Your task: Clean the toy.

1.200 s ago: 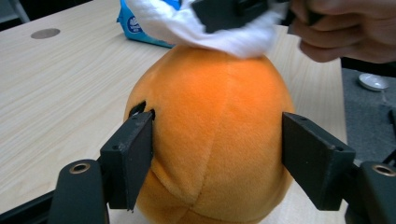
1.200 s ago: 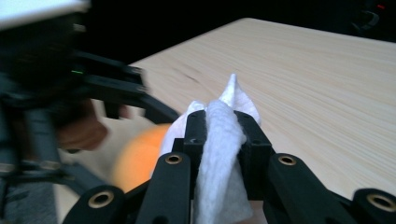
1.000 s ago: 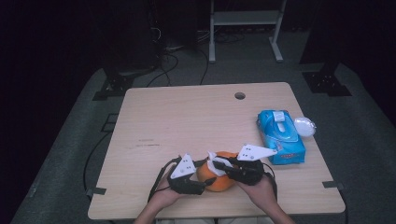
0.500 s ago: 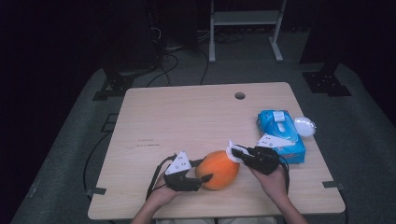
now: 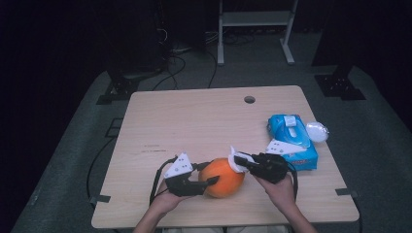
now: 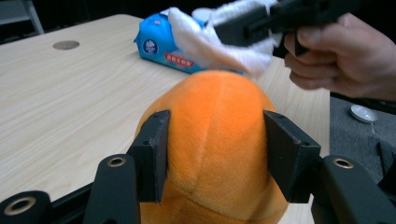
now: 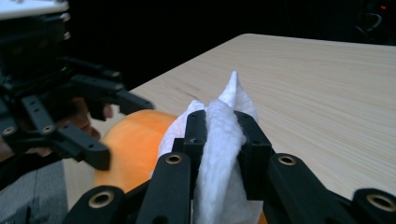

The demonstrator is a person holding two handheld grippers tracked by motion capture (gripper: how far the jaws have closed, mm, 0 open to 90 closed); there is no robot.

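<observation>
The left gripper (image 5: 208,180) has just been closing its jaws on the orange plush ball (image 5: 222,177), which lies between them. The right gripper (image 5: 239,161), just beside it, pinches a white tissue (image 5: 234,160). A hard wipe could push the soft ball out.

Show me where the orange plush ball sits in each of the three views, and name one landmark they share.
High view: orange plush ball at the table's near edge, between the two grippers.
Left gripper view: it is at bottom centre, between the black jaws.
Right gripper view: it is lower left, behind the white tissue.
Shared landmark: the white tissue in the right gripper.
</observation>
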